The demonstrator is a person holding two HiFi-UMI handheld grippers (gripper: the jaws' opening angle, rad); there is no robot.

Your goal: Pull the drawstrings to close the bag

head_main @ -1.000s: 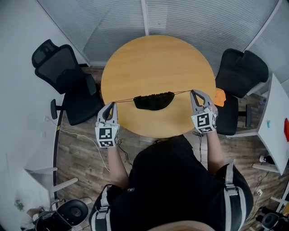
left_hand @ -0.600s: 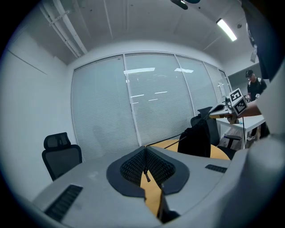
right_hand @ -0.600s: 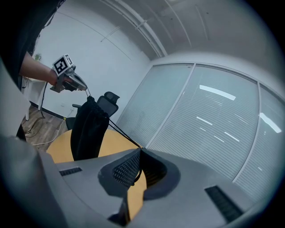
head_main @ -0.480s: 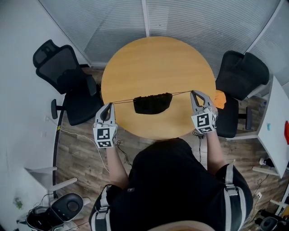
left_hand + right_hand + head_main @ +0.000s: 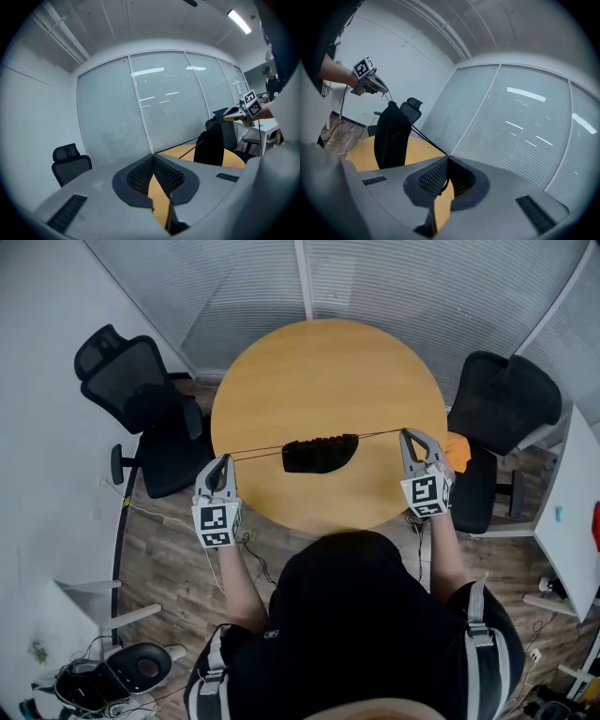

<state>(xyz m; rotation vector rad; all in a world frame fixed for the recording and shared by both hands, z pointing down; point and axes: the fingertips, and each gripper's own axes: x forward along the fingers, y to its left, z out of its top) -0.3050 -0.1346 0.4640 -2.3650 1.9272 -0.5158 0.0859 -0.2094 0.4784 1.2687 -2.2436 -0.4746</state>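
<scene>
1. Across the middle of the head view, the round wooden table [image 5: 328, 362] fills the space ahead of the person. Its near edge curves between the 2 grippers, and its far half is bare.
2. At the sides, the left chair [image 5: 141, 404] and the right chair [image 5: 502, 399] stand close to the table's rim. Outward room for each hand is therefore limited, and I judge the right side the tighter of the 2.
3. The black bag [image 5: 320, 453] is over the near half of the table, roughly midway between the grippers, with neither hand clearly nearer. Its gathered mouth runs left to right along the cords. Whether its bottom touches the tabletop is hard to tell.
4. The left gripper [image 5: 224, 462] is off the table's left edge, its jaws pressed together on the left drawstring [image 5: 255, 450]. The bag lies to its right and slightly ahead.
5. The right gripper [image 5: 409, 435] is at the table's right edge, its jaws likewise pinching the right drawstring [image 5: 380, 433]. The bag lies to its left.
6. Both cords are taut and form 1 nearly straight line, so closing further calls for pulling outward along that line.
</scene>
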